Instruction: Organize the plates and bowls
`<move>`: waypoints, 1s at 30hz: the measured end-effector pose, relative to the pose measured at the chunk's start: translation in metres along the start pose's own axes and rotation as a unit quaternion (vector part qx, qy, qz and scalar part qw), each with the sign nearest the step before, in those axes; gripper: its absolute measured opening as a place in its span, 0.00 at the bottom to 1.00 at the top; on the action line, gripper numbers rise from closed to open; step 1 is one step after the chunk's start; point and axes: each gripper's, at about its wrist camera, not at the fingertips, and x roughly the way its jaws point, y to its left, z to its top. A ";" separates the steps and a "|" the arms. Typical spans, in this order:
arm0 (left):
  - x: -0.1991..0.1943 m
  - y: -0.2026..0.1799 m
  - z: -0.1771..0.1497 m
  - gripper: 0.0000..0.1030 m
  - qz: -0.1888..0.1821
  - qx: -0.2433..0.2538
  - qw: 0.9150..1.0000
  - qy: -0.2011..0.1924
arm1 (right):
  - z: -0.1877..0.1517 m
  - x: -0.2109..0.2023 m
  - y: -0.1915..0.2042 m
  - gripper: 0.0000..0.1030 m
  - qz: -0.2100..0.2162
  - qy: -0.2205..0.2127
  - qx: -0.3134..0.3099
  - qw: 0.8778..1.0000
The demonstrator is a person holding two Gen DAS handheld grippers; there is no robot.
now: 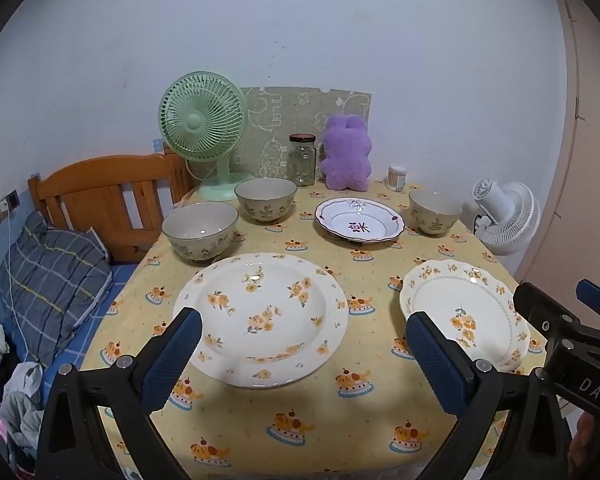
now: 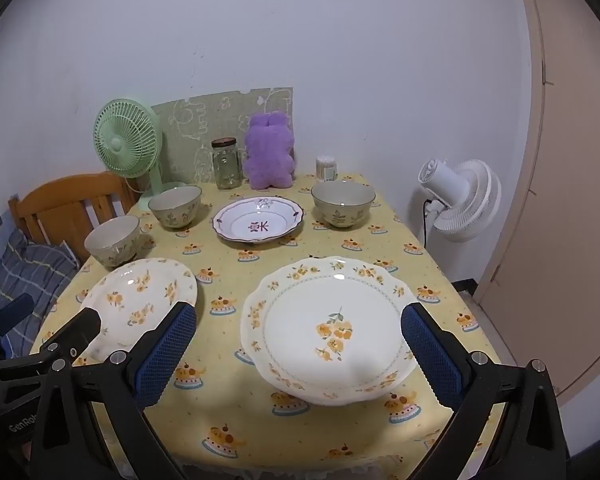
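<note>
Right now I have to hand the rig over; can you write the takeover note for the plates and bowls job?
Left gripper: open, empty, above the round white plate with orange flowers.
Right gripper: open, empty, above the scalloped white plate with orange flowers.
Purple-trimmed white dish sits mid-table.
Three beige leaf-patterned bowls: two at left, one at right.
Everything rests separately on the yellow tablecloth.
Done: nothing stacked.
Left: gather all plates and bowls.
</note>
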 end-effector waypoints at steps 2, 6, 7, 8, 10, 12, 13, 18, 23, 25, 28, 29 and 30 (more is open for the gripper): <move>0.001 0.000 0.000 1.00 0.000 0.000 1.000 -0.001 | 0.000 0.001 -0.002 1.00 0.002 0.001 0.001 1.000; 0.002 0.001 0.000 1.00 0.002 -0.001 1.000 -0.002 | -0.001 0.002 -0.003 1.00 0.003 -0.002 0.002 1.000; 0.003 0.001 0.001 1.00 0.002 -0.001 1.000 -0.001 | -0.002 0.005 0.000 1.00 0.003 -0.003 0.002 1.000; 0.003 0.001 0.001 1.00 0.002 -0.002 1.000 -0.001 | -0.001 0.004 0.000 1.00 0.003 -0.003 0.002 1.000; 0.004 0.002 0.001 1.00 0.002 -0.002 1.000 0.000 | 0.002 0.004 0.002 1.00 0.002 -0.003 0.001 1.000; 0.004 0.002 0.001 1.00 0.002 -0.002 1.000 0.000 | 0.002 0.004 0.003 1.00 0.003 -0.003 0.001 1.000; 0.004 0.002 0.001 1.00 0.002 -0.002 1.000 0.000 | 0.002 0.004 0.003 1.00 0.003 -0.002 0.000 1.000; 0.005 0.001 0.002 0.99 0.001 0.000 1.000 0.001 | -0.001 0.009 0.000 1.00 0.001 0.006 0.000 1.000; 0.006 0.001 0.001 0.99 -0.001 0.001 1.000 0.000 | 0.000 0.010 0.000 1.00 0.001 0.006 0.002 1.000; 0.007 0.000 0.001 0.99 -0.001 0.002 1.000 0.000 | -0.001 0.010 -0.001 1.00 0.001 0.006 0.002 1.000; 0.007 0.000 0.001 0.99 -0.002 0.001 1.000 0.000 | -0.001 0.010 -0.002 1.00 0.003 0.007 0.003 1.000; 0.007 0.000 0.001 0.99 -0.001 0.001 1.000 0.000 | -0.001 0.012 -0.002 1.00 0.002 0.006 0.003 1.000; 0.007 0.000 0.002 0.99 -0.001 0.001 1.000 -0.001 | -0.001 0.012 -0.002 1.00 0.001 0.005 0.003 1.000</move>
